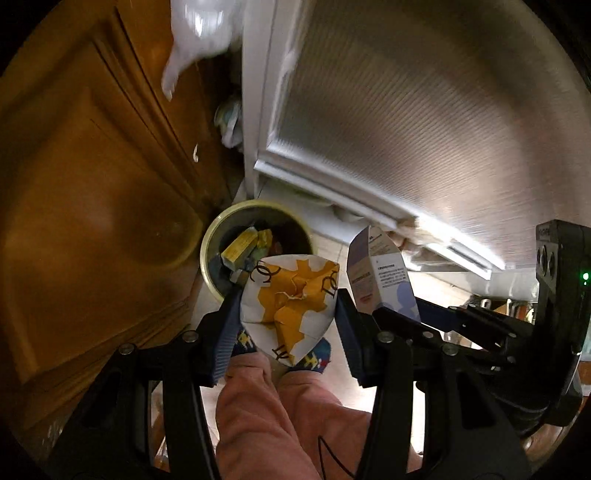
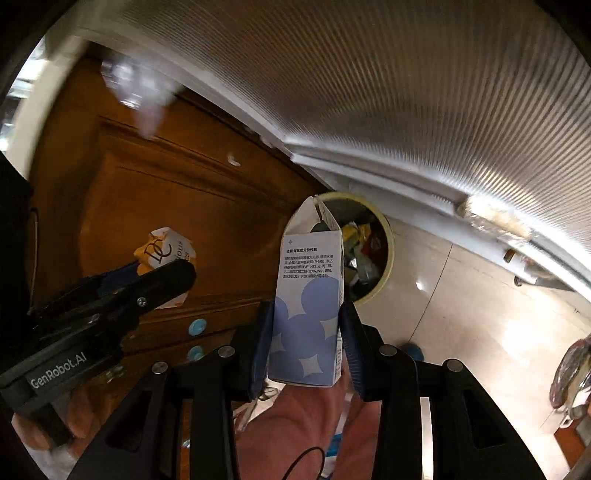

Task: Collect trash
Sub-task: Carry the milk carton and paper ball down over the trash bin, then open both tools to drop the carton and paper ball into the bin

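Note:
My left gripper [image 1: 288,317] is shut on a crumpled white and yellow paper package [image 1: 290,306], held just above and in front of a round yellow-rimmed trash bin [image 1: 210,236] that has several scraps inside. My right gripper [image 2: 306,325] is shut on an upright white and blue carton [image 2: 308,295] with its top flaps open. The same bin [image 2: 386,236] sits behind that carton. The carton [image 1: 376,273] and right gripper [image 1: 417,314] show at the right of the left wrist view. The paper package [image 2: 166,251] and left gripper [image 2: 162,273] show at the left of the right wrist view.
A brown wooden cabinet door [image 1: 92,203] stands left of the bin. A ribbed white panel door [image 1: 406,110] rises behind it. The floor is pale glossy tile [image 2: 461,314]. A person's pink trouser legs [image 1: 280,413] and patterned socks are below the grippers. A white plastic bag [image 1: 199,33] hangs above.

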The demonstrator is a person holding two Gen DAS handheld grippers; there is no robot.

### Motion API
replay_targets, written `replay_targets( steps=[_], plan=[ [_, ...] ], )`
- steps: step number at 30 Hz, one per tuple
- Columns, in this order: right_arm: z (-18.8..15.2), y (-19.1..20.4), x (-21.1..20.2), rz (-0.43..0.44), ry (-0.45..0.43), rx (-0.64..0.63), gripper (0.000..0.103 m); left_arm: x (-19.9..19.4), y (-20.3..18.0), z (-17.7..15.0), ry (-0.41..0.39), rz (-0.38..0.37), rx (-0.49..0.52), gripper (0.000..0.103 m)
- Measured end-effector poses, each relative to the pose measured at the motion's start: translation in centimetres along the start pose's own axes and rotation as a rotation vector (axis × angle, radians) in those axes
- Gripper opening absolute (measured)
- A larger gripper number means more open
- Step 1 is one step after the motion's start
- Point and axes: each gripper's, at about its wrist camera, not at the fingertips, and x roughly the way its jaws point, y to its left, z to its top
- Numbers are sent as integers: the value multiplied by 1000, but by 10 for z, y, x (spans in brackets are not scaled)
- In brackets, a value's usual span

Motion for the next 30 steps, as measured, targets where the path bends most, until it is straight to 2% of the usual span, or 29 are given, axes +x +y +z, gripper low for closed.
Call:
replay_targets(
  steps=[10,14,21,25,30],
  plan=[
    [25,-14,89,-16,26,65,37,83,26,19,64,49,43,48],
    [35,-16,115,-20,30,81,37,99,32,22,68,68,59,69],
    [52,-11,143,-19,47,85,39,91,36,20,65,93,79,72],
    [56,-4,145,-28,51,62,55,83,35,20,53,98,91,72],
    [58,3,140,-52,41,30,57,73,31,20,47,92,89,72]
  ],
)
